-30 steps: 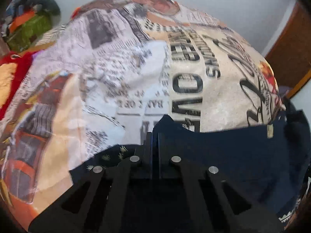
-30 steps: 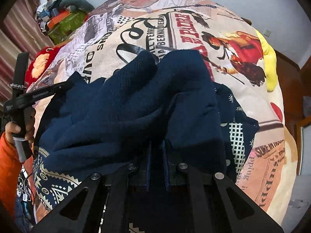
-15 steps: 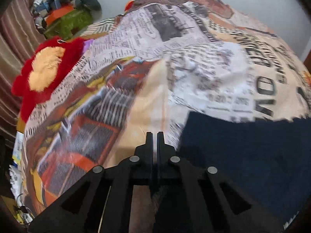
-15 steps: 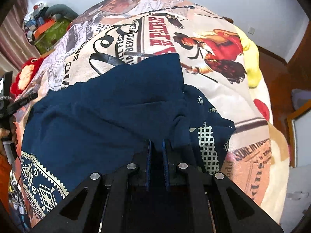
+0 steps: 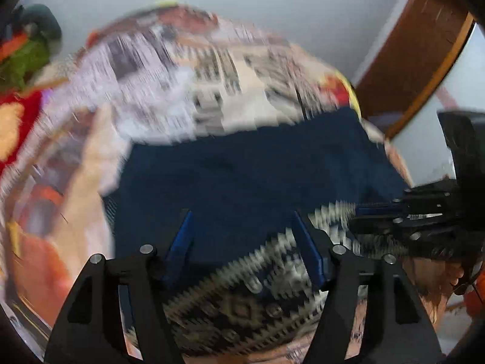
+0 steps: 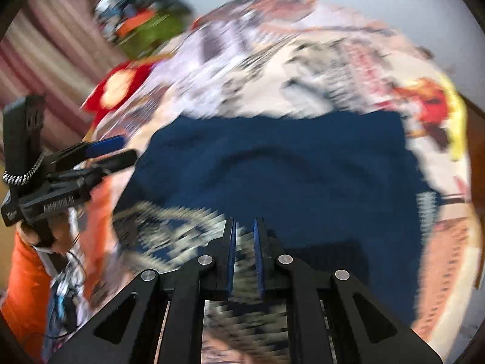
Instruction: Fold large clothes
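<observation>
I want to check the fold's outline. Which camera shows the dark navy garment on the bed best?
The right wrist view: the dark navy garment lies nearly whole there, with its far edge and both sides in frame, though blurred. The left wrist view shows its navy panel and patterned band, and the right side runs behind the other gripper.

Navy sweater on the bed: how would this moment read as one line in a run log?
navy sweater: flat on printed bedspread | left hand-held gripper: open, empty | right hand-held gripper: slightly open, empty | view: motion-blurred

Print on the bedspread [image 5: 218, 79] is too blurred to read
</observation>
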`<state>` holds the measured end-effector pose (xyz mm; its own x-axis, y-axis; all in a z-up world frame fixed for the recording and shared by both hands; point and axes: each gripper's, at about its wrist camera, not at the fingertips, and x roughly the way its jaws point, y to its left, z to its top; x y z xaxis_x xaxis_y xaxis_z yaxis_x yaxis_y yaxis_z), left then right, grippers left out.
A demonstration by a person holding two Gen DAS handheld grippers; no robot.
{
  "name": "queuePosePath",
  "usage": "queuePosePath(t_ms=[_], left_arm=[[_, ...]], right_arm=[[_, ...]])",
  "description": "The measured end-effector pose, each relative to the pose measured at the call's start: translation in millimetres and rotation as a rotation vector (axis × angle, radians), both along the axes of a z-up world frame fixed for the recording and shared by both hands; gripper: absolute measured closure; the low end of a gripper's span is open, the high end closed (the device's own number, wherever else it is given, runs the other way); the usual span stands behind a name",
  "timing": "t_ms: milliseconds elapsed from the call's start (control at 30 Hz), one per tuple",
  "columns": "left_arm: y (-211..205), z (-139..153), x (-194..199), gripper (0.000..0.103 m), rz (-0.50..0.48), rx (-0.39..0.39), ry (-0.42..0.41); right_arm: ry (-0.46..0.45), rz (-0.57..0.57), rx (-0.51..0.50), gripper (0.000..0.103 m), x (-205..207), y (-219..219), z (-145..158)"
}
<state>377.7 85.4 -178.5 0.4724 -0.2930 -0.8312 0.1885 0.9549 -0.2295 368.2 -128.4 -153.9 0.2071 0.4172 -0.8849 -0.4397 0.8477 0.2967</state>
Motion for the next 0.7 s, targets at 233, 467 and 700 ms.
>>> queuePosePath(t_ms=[233,467,700], left_arm=[[-11.4,-47.9,-38.9,0.02,0.052,0.174,0.023],[21.3,-41.7,-69.3,0.02,0.177,0.104,0.017],[41.9,-42.6,-99.2,0.021,0.255,0.288,0.0]], right_arm=[[-0.014,0.096,-0.164,0.095,-34.0,22.1,-35.5],[-0.073,0.042,-0.277,0.095,-51.9,-18.8,-29.6],[-0.085,-0.012,-0.252,0.095,-70.1,-63.8,-19.7]])
